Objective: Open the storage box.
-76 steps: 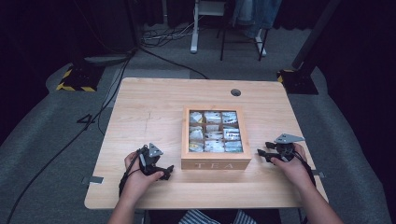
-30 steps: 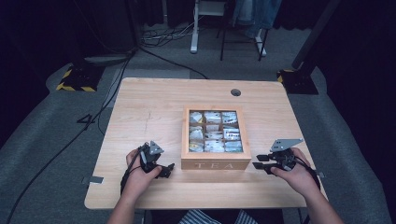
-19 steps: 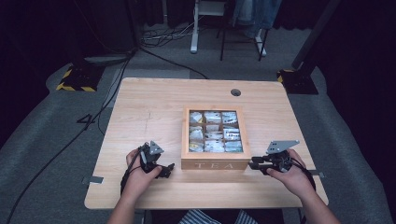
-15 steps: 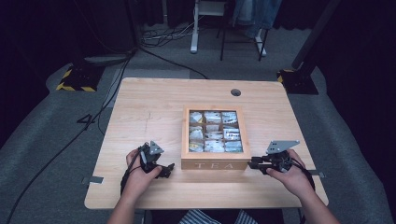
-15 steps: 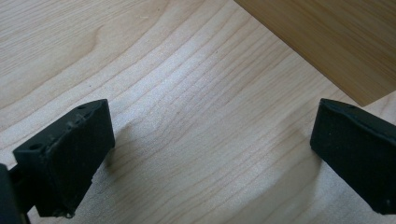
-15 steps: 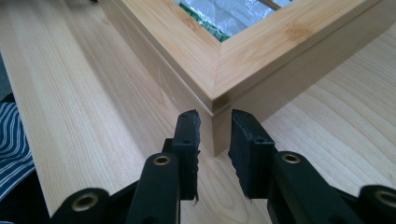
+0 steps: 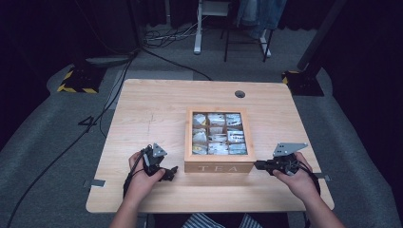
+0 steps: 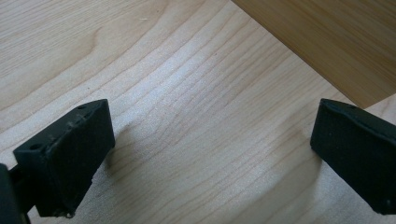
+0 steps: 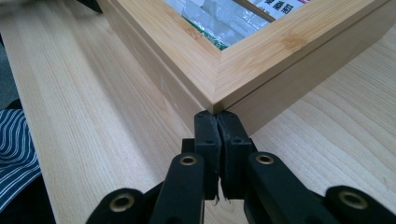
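1. Two grippers flank the wooden tea box point(image 7: 218, 140) near the table's point(image 7: 152, 104) front edge.
2. Right gripper point(image 9: 217, 122), jaws together, touches the box's front right corner, probably to lift the lid.
3. Left gripper point(image 7: 167, 174) rests beside it, jaws apart.
4. Next: catch the lid seam.

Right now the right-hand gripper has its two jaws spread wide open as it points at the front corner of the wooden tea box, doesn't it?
Not quite. The right gripper does point at the front corner of the wooden tea box, but its jaws are pressed shut together, not spread wide. The right gripper view shows this plainly, with the closed tips right at the corner under the lid's edge.
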The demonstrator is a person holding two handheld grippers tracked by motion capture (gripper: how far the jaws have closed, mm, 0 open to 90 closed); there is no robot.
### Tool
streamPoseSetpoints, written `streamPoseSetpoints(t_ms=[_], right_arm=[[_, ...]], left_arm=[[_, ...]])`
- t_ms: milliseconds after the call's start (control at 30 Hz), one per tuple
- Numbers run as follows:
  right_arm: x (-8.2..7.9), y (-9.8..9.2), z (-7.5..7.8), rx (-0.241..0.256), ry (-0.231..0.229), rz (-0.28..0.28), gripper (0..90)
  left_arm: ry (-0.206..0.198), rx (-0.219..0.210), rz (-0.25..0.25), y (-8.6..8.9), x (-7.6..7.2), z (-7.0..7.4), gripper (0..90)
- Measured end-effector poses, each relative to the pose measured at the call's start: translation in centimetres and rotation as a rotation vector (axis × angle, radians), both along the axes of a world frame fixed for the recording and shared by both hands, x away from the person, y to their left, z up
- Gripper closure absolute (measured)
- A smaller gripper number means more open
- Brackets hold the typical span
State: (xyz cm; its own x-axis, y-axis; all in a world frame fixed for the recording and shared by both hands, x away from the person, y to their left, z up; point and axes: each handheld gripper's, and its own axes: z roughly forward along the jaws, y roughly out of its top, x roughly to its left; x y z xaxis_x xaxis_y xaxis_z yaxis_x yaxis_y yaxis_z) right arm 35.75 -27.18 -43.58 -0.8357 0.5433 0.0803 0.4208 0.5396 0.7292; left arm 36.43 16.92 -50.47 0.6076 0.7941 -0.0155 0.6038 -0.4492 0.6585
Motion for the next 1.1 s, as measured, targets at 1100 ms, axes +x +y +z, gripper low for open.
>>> streamPoseSetpoints(t_ms=[1100], right_arm=[[0.6, 0.6, 2.7, 0.14, -0.132, -0.04, 90.0]], left_arm=[[-0.004, -0.008, 0.028, -0.3, -0.7, -0.1, 0.7]])
